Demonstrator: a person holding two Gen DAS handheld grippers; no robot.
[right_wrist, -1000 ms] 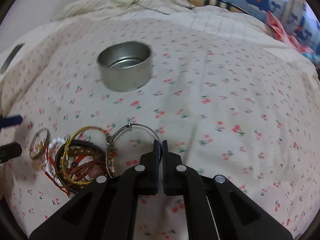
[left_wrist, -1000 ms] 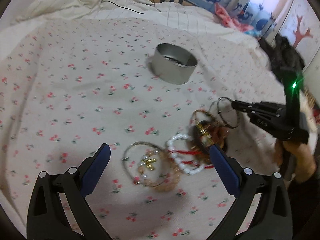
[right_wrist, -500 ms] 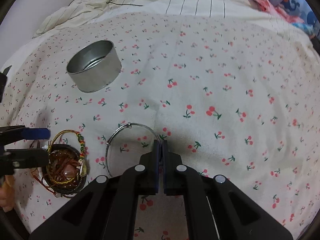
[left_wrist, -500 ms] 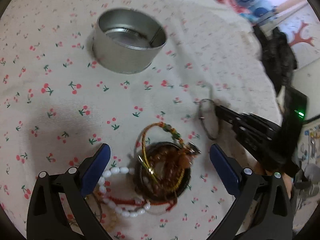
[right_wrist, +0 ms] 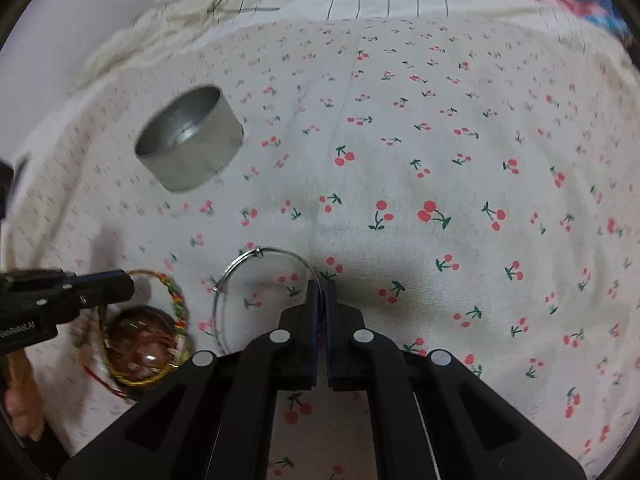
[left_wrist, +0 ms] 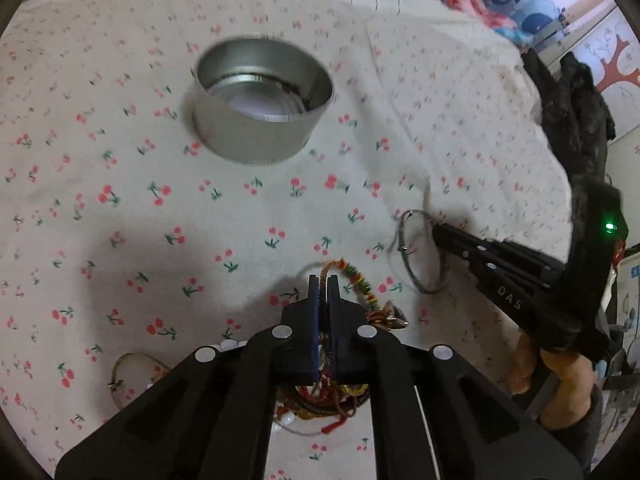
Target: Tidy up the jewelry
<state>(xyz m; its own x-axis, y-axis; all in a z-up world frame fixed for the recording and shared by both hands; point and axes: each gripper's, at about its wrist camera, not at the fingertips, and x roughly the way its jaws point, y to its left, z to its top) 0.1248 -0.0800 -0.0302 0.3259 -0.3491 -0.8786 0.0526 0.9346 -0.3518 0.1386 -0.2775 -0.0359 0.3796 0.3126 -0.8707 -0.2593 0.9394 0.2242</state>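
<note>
silver bangle [right_wrist: 256, 280] pinched between right gripper's [right_wrist: 321, 286] closed fingers.

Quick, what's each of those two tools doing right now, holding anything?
Left tool: closed on the beaded cord bracelet from the jewelry pile.
Right tool: closed on the thin silver bangle.

A silver tin [left_wrist: 262, 118] sits on a white sheet [right_wrist: 440, 152] printed with red, green-stemmed cherries.
</note>
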